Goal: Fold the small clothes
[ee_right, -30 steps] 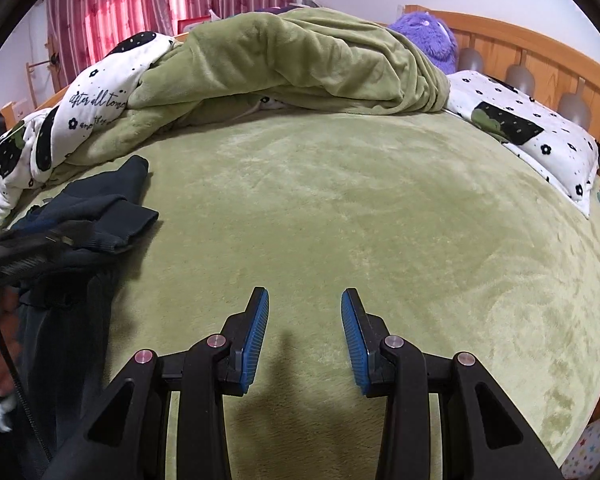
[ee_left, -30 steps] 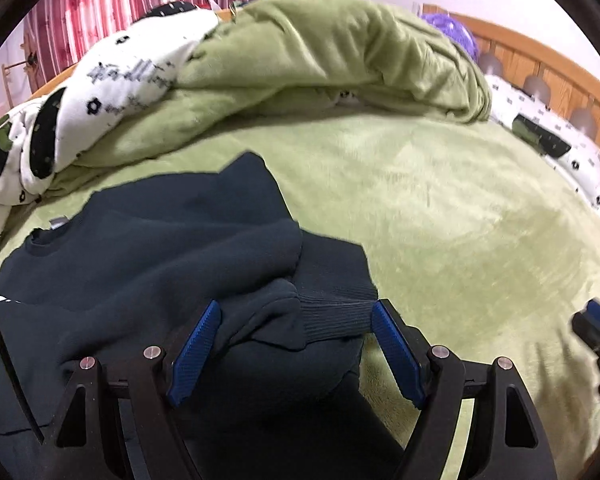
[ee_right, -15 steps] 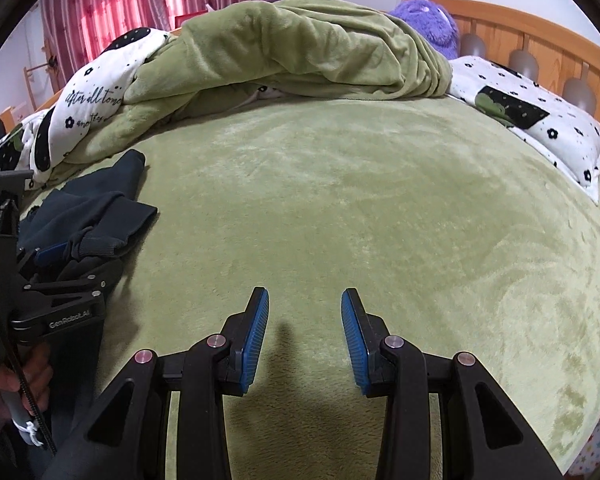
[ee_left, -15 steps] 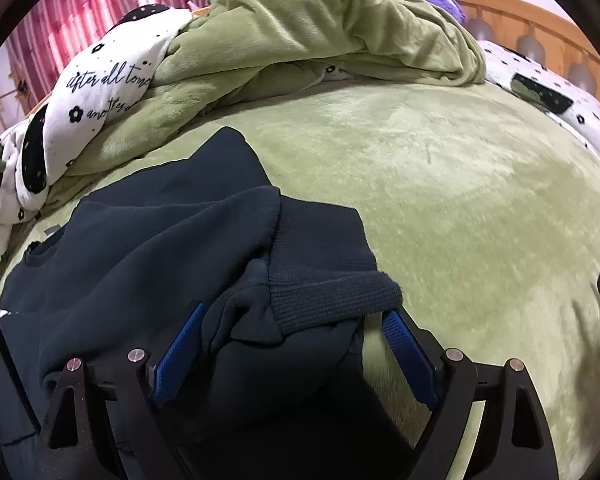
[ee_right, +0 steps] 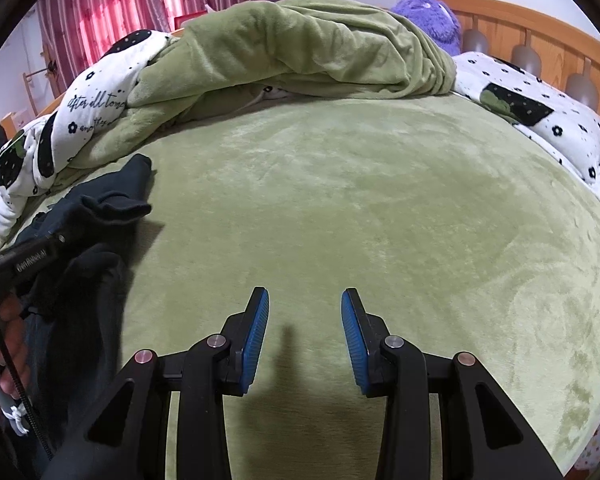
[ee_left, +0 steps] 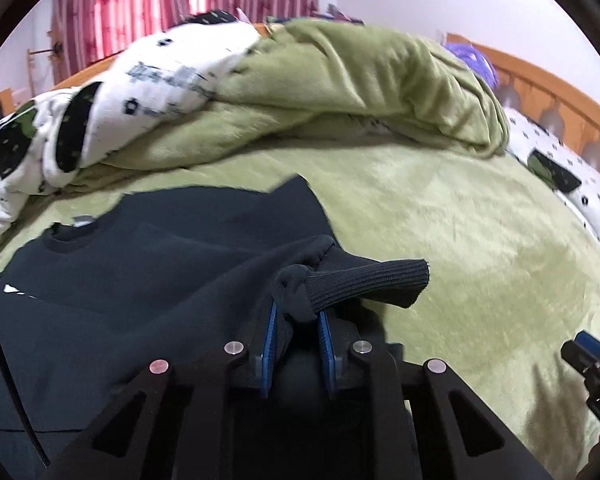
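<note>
A dark navy sweatshirt (ee_left: 140,280) lies on the green bed cover (ee_left: 460,240), its collar toward the left. My left gripper (ee_left: 298,320) is shut on the sleeve just behind its ribbed cuff (ee_left: 372,280), which sticks out to the right, lifted off the bed. In the right wrist view the sweatshirt (ee_right: 100,208) lies at the far left, with the left gripper (ee_right: 32,256) on it. My right gripper (ee_right: 304,320) is open and empty above bare cover, well right of the garment. Its tip shows at the left wrist view's right edge (ee_left: 592,356).
A bunched green blanket (ee_right: 300,48) and a white patterned duvet (ee_right: 80,120) are piled at the far side. White pillows (ee_right: 540,112), a purple plush toy (ee_right: 428,12) and a wooden headboard (ee_right: 540,28) stand at the right. Red curtains hang behind.
My left gripper has closed from wide open onto the sleeve behind the cuff and lifted it. The right gripper has stayed open in about the same place.
</note>
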`<state>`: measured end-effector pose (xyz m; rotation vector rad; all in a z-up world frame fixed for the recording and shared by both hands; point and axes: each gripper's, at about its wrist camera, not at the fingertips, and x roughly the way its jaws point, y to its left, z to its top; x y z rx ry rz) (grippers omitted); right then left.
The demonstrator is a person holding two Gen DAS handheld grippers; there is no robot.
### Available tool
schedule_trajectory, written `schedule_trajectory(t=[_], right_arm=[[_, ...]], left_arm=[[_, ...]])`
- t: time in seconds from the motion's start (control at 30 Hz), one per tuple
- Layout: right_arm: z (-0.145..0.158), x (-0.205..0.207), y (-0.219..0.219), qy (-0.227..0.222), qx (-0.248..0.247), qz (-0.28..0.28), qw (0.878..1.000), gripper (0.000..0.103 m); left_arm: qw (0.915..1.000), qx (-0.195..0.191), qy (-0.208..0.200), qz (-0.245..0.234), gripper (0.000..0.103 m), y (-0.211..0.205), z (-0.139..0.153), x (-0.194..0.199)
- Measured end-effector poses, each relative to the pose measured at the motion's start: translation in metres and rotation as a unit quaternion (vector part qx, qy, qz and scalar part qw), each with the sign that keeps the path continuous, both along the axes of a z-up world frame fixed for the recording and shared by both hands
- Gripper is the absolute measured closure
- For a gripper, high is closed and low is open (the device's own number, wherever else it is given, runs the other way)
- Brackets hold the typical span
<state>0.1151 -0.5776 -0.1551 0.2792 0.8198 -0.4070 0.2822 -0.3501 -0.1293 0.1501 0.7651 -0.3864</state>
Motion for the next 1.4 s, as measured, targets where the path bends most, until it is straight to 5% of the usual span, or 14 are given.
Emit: schedule_trajectory(t=[0.5, 0.87, 1.07, 1.4], right_arm=[[0.036, 0.045, 0.092, -0.016, -0.027, 0.052, 0.998, 0.066], [0.058, 0.073, 0.178, -0.026, -0.047, 0.095, 0.994, 0.066], [0.052, 0.084, 0.205, -0.013, -0.065, 0.111, 0.992, 0.066], [0.044, 0.090, 0.212, 0.001, -0.087, 0.113, 0.990, 0.066]], left_arm=[[0.9939, -0.008, -0.035, 0.105, 0.083, 0.161, 0.045, 0.000], [0.9843, -0.071, 0.044, 0.155, 0.075, 0.276, 0.006, -0.003], [0.9786, -0.101, 0.079, 0.161, 0.058, 0.326, -0.024, -0.012], [0.9751, -0.108, 0.077, 0.178, 0.049, 0.367, -0.033, -0.012]])
